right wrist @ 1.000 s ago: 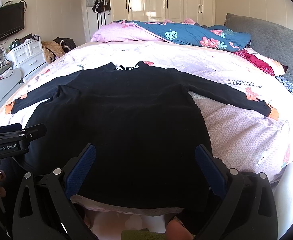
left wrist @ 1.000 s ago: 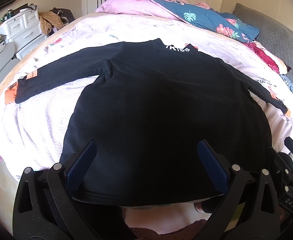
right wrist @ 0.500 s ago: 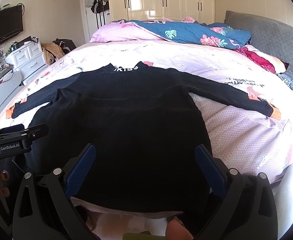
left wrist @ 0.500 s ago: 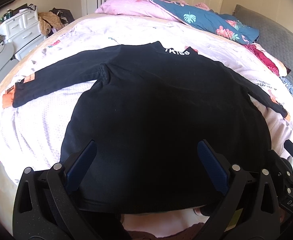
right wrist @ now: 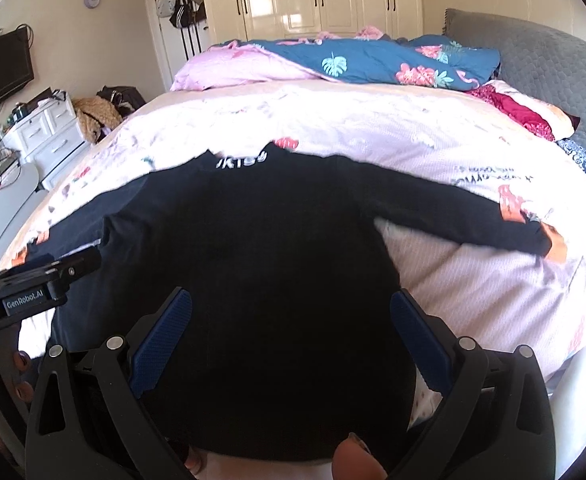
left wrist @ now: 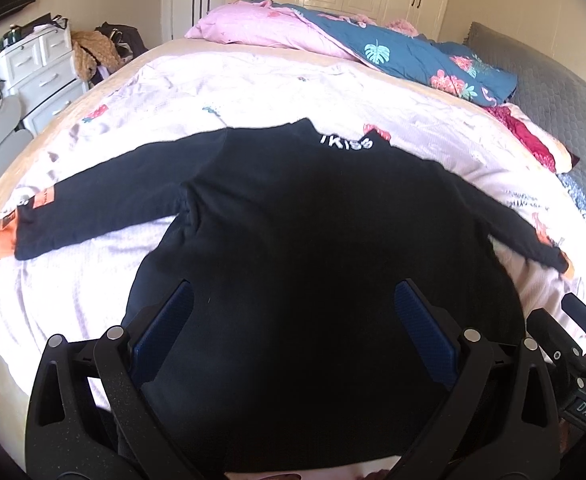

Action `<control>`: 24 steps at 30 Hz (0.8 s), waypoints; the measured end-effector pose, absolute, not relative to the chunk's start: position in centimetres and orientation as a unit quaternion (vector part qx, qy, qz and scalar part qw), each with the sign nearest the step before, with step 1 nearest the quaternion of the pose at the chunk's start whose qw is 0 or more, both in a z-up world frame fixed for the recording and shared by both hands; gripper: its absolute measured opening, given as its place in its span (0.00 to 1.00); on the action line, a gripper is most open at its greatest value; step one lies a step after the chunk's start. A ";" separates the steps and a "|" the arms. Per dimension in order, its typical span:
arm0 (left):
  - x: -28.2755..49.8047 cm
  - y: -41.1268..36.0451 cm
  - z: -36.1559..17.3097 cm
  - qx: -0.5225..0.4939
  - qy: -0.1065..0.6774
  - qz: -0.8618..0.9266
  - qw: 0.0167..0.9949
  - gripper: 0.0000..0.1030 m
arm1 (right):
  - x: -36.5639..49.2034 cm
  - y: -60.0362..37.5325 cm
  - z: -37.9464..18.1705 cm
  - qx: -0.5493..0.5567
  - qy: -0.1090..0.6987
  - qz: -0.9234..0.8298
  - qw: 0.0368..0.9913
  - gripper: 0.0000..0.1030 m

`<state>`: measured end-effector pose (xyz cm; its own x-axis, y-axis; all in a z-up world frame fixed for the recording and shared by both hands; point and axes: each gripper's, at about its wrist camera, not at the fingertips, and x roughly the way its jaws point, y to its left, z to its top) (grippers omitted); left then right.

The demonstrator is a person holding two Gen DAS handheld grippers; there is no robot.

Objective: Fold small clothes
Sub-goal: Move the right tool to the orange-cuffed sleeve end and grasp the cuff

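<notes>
A black long-sleeved top (left wrist: 301,240) lies spread flat on the bed, collar with white letters at the far side, sleeves with orange cuffs stretched out left and right. It also shows in the right wrist view (right wrist: 261,248). My left gripper (left wrist: 293,308) is open, its blue pads wide apart over the left part of the hem. My right gripper (right wrist: 291,316) is open over the right part of the hem. Neither holds cloth. The hem's near edge hangs over the bed edge.
The bed has a pale pink printed sheet (left wrist: 253,80). A pink pillow (left wrist: 261,32) and blue floral quilt (left wrist: 405,56) lie at the head. A grey headboard (right wrist: 541,60) is on the right. White drawers (left wrist: 41,68) stand left of the bed.
Both grippers have moved forward and a little lower over the top; the view is blurred by motion. The top lies as before. Jaws stay open.
</notes>
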<state>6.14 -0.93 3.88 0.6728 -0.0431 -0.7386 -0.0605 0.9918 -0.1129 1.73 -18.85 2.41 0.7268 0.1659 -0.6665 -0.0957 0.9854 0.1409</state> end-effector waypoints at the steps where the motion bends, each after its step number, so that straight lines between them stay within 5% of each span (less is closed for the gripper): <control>1: 6.4 -0.9 4.1 -0.065 0.402 0.005 0.914 0.92 | 2.0 -18.9 2.6 0.051 0.362 0.069 0.928 0.96; 24: 14.5 -2.5 5.4 -0.064 0.406 -0.003 0.912 0.92 | 10.5 -22.3 5.5 0.100 0.370 -0.033 0.923 0.96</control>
<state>14.50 -2.47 5.44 0.6702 -0.0567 -0.7400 -0.0465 0.9919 -0.1181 10.48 -22.31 5.48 0.7245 0.0137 -0.6892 0.1337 0.9780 0.1600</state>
